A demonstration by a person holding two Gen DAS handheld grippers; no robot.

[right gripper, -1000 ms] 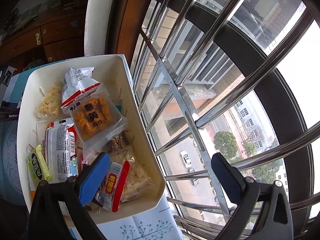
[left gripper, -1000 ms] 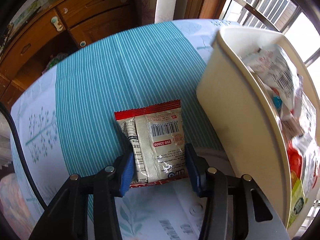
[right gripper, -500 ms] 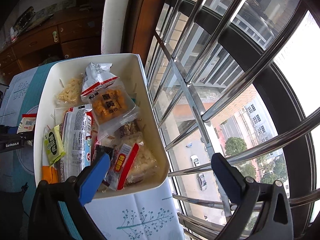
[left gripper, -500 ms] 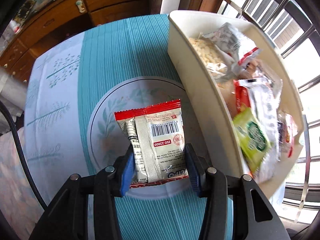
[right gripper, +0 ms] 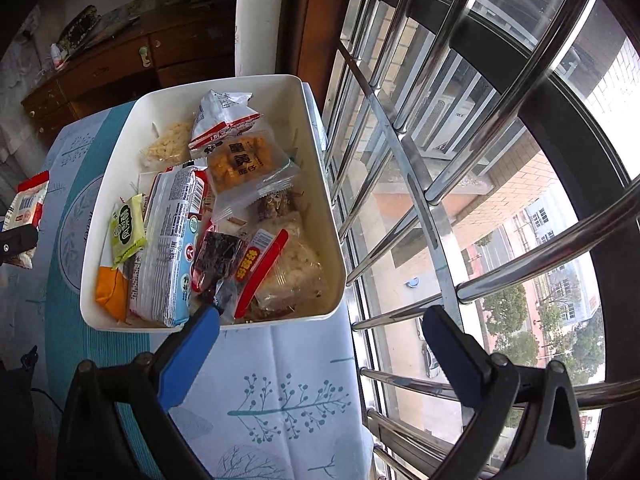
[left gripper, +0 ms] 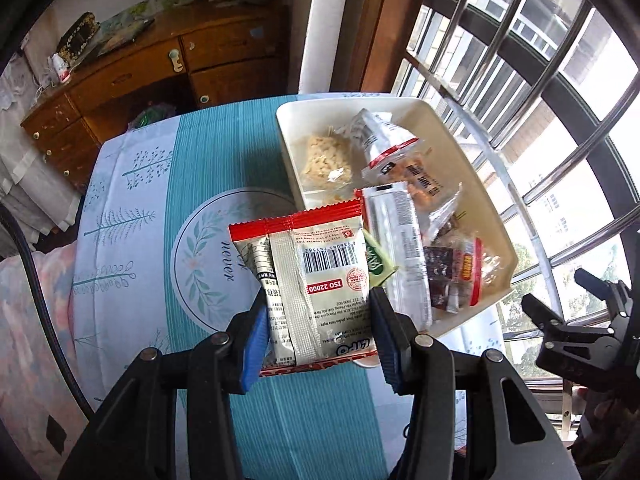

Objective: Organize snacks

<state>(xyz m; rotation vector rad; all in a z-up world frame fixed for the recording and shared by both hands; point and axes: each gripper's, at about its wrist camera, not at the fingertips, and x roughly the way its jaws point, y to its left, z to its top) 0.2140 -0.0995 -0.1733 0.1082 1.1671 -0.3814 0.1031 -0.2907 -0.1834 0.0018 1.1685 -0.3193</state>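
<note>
A barred window (right gripper: 460, 140) is letting daylight onto a surface spread with a teal striped cloth (left gripper: 208, 148), and near the window a cream tub (right gripper: 320, 184) is sitting on that cloth, already crowded with wrapped snacks. The left hand-held gripper (left gripper: 318, 330) is pinching a flat red-and-white snack packet (left gripper: 308, 280) by its lower end, the blue pads pressing on the packet's two side edges, and it is holding the packet in the air just beside the tub's near-left wall, above the cloth, not yet over the opening. The right hand-held gripper (right gripper: 320, 340) is hanging with its jaws wide apart and nothing between them, at the tub's near end. The packet is looking light and soft: a thin sealed film pouch with a crimped back seam, probably slick and easily crumpled, its contents likely brittle (what exactly is inside cannot be told). Holding it across the width near one sealed end seems sound, since the crimp gives the pads something firmer than the puffed middle. A light squeeze should do, because harder pressure could crush the contents or let the film slide out sideways.
</note>
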